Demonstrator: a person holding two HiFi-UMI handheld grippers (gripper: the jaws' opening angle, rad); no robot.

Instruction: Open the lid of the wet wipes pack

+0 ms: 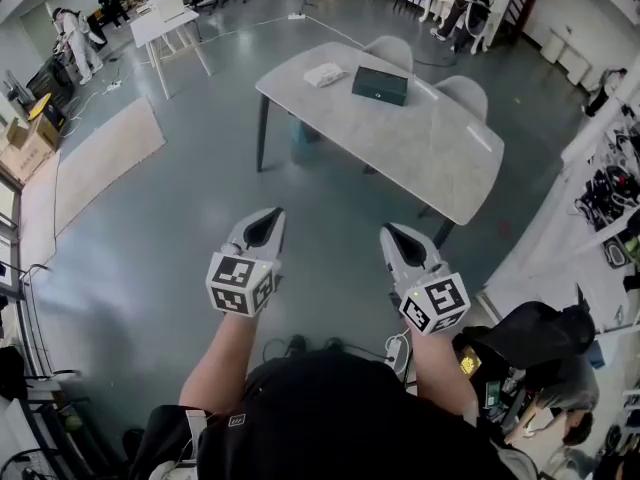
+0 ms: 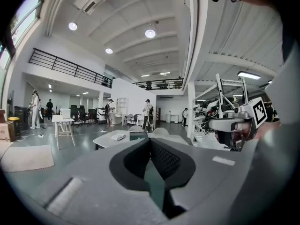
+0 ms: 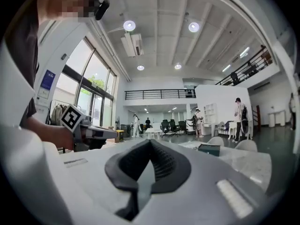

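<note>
A white soft pack, seemingly the wet wipes (image 1: 323, 74), lies on the far left part of a pale table (image 1: 420, 143), beside a dark green box (image 1: 380, 85). The left gripper view shows the pack (image 2: 118, 137) small and far ahead. My left gripper (image 1: 274, 213) and right gripper (image 1: 391, 231) hang side by side in the air over the floor, well short of the table. Both are shut, tips together, with nothing between them. Each gripper view looks along its own shut jaws, the left gripper (image 2: 150, 140) and the right gripper (image 3: 150, 141).
Two grey chairs (image 1: 392, 51) stand behind the table. A small white table (image 1: 165, 23) and a beige rug (image 1: 105, 158) are to the left. Cluttered shelving (image 1: 610, 198) runs along the right. Several people stand at the room's far end. Cables lie on the floor by my feet.
</note>
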